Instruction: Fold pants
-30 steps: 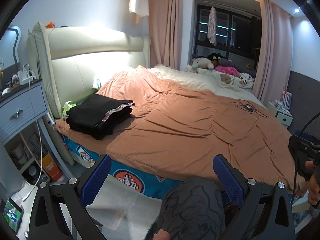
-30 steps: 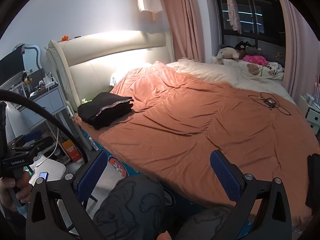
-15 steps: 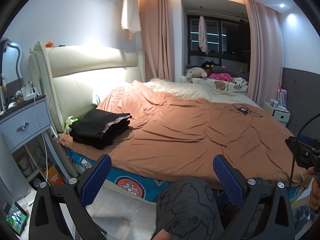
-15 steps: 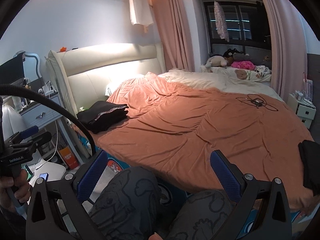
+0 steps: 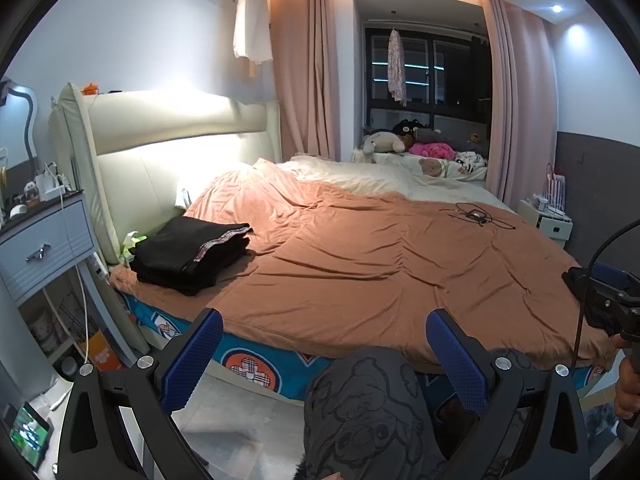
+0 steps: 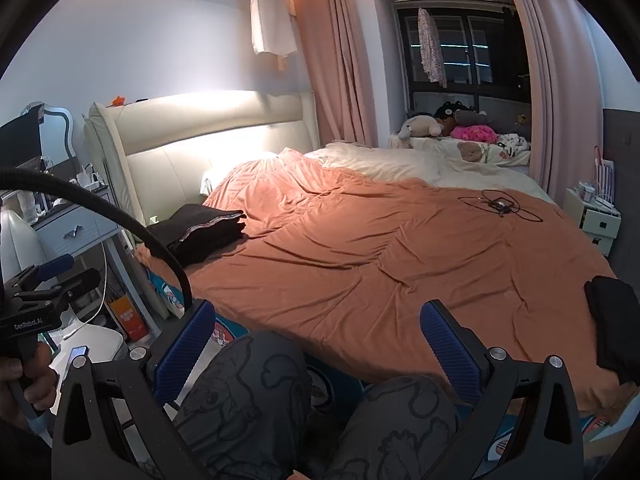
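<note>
At the near edge of the bed, both tools are held low over the person's knees. The left gripper (image 5: 324,356) stands with jaws spread wide and nothing between them; the right gripper (image 6: 316,344) likewise, wide apart and empty. Beyond them lies the orange duvet (image 5: 360,264), rumpled but bare across its middle. At ten o'clock in both views a stack of folded black pants (image 5: 192,252) rests on the duvet corner just beside the headboard (image 5: 168,152). At three o'clock in the right view a second dark garment (image 6: 612,320) lies at the duvet's edge, partly draped over it; whether it is pants cannot be told. Judgement: this is likely the next piece. Risks: a grasp at its overhanging part could drag it off the bed; the charger cable (image 6: 500,204) at one o'clock could snag cloth spread near it.
</note>
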### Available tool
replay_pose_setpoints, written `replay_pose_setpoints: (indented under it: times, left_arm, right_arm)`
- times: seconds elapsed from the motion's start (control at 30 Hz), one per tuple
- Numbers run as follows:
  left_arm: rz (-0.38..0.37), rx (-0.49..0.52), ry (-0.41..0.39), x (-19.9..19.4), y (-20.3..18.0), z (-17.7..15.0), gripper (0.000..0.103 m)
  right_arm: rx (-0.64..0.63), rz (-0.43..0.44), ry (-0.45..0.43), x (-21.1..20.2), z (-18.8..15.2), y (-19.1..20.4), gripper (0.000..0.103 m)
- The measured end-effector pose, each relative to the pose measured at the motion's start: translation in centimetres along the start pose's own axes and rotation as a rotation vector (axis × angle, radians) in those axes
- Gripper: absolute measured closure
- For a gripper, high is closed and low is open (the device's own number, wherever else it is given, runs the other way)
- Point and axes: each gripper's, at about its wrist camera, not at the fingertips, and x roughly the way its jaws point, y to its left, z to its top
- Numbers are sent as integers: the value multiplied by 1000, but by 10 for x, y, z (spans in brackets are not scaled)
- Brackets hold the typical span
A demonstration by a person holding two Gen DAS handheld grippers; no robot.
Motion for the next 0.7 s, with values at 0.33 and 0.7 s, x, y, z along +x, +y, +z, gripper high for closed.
replay_pose_setpoints:
  times: [0.33,0.7]
  left_arm:
    - [2,-9,1,0,4,-3,0]
    - [-2,-12,-3,-3,4,-4,0]
  right_arm:
    - [-7,-9,0,0,-3,1,0]
    - [1,-6,2,-2,-2,-1,0]
